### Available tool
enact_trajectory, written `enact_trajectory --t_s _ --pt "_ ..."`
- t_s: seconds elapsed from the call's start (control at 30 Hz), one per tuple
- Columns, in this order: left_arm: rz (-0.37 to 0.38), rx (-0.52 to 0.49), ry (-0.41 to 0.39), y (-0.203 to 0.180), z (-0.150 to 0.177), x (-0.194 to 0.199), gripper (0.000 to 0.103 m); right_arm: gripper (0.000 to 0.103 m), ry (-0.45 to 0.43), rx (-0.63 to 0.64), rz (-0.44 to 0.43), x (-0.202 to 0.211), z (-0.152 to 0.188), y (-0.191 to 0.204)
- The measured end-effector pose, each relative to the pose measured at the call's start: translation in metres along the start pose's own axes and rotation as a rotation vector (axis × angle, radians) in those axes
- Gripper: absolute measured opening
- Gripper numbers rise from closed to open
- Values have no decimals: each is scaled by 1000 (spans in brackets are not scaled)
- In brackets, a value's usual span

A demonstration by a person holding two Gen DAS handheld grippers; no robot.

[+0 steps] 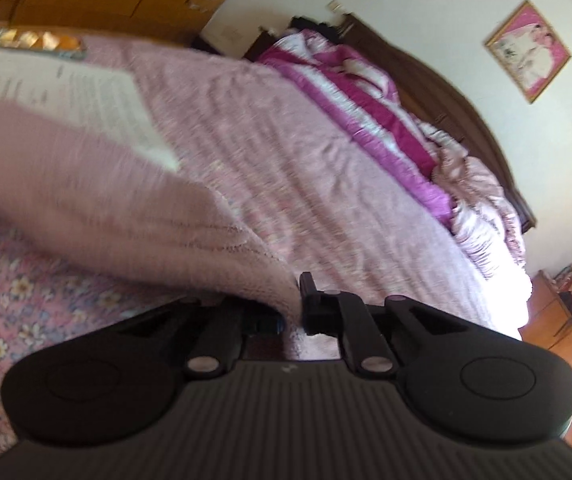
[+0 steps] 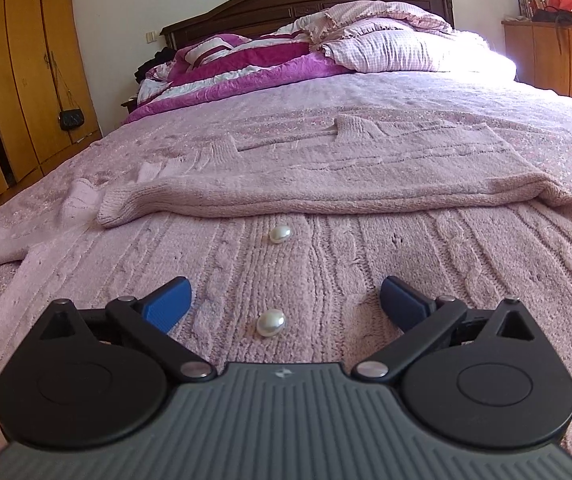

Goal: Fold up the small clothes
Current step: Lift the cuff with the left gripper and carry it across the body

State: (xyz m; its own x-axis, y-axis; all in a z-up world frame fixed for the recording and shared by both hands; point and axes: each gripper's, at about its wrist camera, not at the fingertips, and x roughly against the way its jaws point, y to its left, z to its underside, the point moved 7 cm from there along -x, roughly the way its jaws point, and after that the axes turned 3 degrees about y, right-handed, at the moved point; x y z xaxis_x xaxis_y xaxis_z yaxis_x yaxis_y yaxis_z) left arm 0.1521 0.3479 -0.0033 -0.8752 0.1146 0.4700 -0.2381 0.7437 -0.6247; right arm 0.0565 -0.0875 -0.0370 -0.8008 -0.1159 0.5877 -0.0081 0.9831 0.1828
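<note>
Black ribbed right gripper [image 2: 286, 300], blue fingers [image 2: 168, 304]

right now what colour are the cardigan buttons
Pearly white buttons on the pink cardigan, clearest in the right wrist view.

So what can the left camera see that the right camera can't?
Only the left wrist view shows the left gripper shut on a lifted fold of the pink cardigan, a framed picture on the wall and a white sheet with print.

Only the right wrist view shows the right gripper open, two pearl buttons and a black bag hanging on the wardrobe.

Both show the bed and the magenta quilt.
</note>
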Motion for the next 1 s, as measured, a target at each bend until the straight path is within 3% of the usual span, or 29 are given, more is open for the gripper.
enact_trajectory --t_s 0.37,1.0 --pt "52 -107 -69 -58 -11 38 9 103 44 -101 -26 19 -11 -15" --pt "138 -195 -106 -142 -4 63 9 103 3 -174 17 63 -15 -56"
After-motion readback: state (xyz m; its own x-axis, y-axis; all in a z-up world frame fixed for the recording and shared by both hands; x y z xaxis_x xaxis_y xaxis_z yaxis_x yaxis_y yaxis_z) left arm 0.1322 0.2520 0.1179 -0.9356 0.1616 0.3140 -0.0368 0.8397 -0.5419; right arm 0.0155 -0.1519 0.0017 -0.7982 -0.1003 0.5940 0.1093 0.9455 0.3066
